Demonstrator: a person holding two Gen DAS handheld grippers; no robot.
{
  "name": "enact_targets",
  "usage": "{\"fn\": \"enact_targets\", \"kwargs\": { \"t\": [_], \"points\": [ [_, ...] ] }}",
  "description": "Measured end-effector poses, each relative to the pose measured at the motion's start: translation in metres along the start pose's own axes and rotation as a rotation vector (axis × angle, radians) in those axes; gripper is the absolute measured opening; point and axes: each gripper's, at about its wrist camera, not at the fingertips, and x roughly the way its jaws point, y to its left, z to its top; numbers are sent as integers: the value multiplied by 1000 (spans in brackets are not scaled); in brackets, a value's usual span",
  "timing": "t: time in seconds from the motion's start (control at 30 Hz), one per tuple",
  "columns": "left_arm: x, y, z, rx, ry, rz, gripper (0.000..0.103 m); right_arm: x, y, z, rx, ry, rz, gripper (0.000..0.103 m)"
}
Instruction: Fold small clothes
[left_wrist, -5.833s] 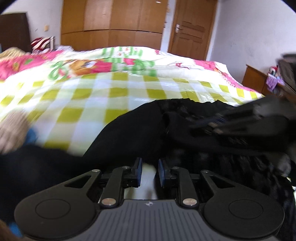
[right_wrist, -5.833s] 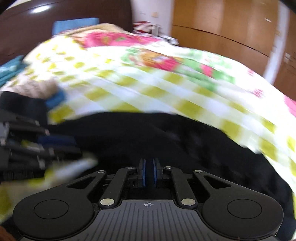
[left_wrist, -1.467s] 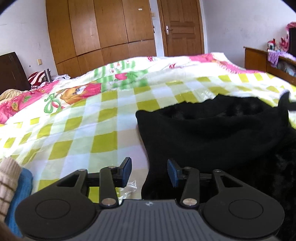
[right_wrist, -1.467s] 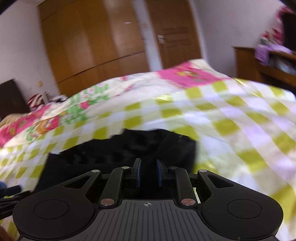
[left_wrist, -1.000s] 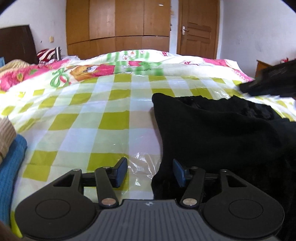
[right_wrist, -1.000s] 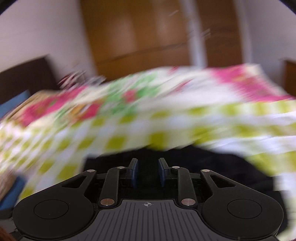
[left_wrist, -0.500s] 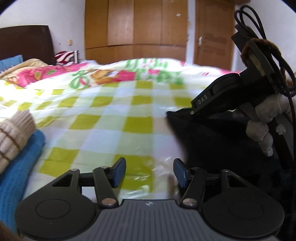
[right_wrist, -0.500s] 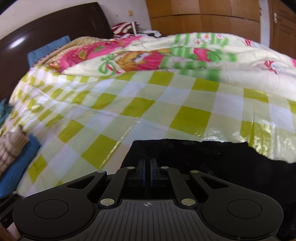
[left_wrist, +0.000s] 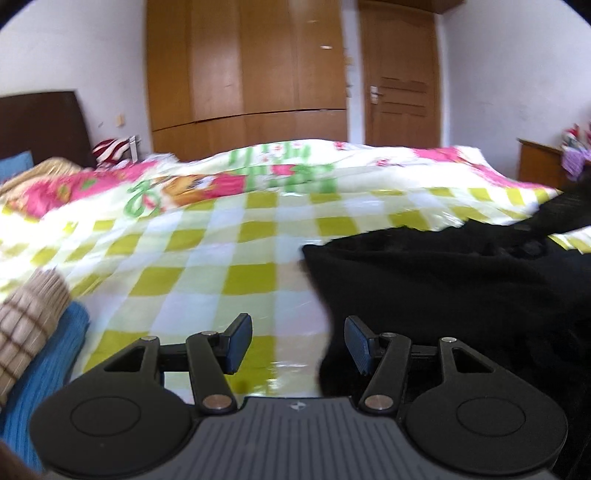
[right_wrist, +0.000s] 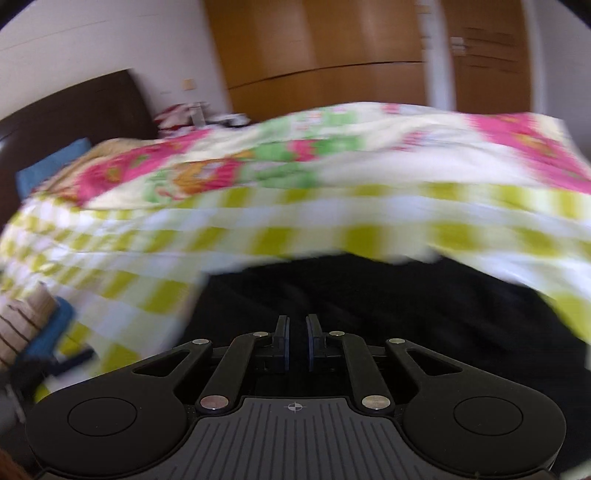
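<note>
One black garment, folded and fuzzy, on the green-checked sheet.

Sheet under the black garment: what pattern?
Yellow-green and white checks on the sheet; the black garment lies on it. Clearest in the left wrist view.

No readable text, label or number shows in either wrist view

left wrist: low over bed, facing wardrobe | right wrist: likewise, blurred | shared: black garment, bed, wardrobe
</note>
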Motion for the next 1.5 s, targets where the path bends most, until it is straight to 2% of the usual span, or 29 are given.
{"fn": "enact_targets", "kwargs": {
  "t": [0.07, 0.13, 0.17, 0.23, 0.27, 0.3, 0.37, 0.47, 0.53, 0.6, 0.73, 0.83, 0.97, 1.07, 1.23, 1.37, 1.43, 1.47, 1.5],
  "points": [
    [7, -8, -2, 21, 43, -40, 69, -25, -33, -19, 46, 7, -73, 13],
    [24, -14, -5, 30, 149, -81, 69, -29, -66, -38, 107, 77, -178, 15],
    [30, -14, -8, 20, 182, -87, 69, -25, -82, -46, 148, 123, -210, 8],
    [31, -12, -9, 21, 193, -86, 70, -30, -102, -55, 225, 107, -164, 7],
    [28, -12, -7, 32, 197, -73, 70, -36, -103, -54, 231, 90, -157, 12],
    [25, -11, -6, 48, 199, -61, 69, -42, -101, -54, 210, 71, -156, 16],
    [12, -9, -3, 86, 193, -52, 69, -55, -91, -56, 120, 62, -153, 16],
    [-9, 0, -4, 103, 206, -54, 69, -83, -83, -71, 67, 104, -123, 16],
    [-24, 10, -9, 70, 239, -80, 69, -105, -87, -86, 134, 150, -71, 19],
    [-41, 16, -17, 42, 276, -118, 69, -121, -90, -101, 219, 216, -13, 28],
    [-72, 18, -36, 39, 342, -161, 69, -145, -84, -134, 316, 313, 35, 28],
    [-92, 18, -50, 49, 383, -188, 69, -154, -78, -157, 370, 365, 49, 31],
    [-106, 22, -55, 34, 421, -225, 70, -163, -72, -176, 425, 389, 71, 37],
    [-113, 24, -56, 15, 443, -256, 70, -166, -68, -182, 440, 404, 94, 40],
    [-126, 22, -59, 7, 457, -293, 70, -162, -60, -193, 471, 448, 150, 40],
    [-130, 28, -67, -59, 509, -327, 69, -162, -60, -199, 494, 447, 169, 40],
    [-131, 29, -72, -88, 541, -349, 69, -161, -60, -202, 501, 448, 163, 26],
    [-132, 27, -74, -77, 549, -350, 68, -162, -58, -203, 496, 455, 158, 14],
    [-133, 25, -75, -63, 558, -351, 64, -163, -59, -203, 502, 461, 159, 11]
  ]
}}
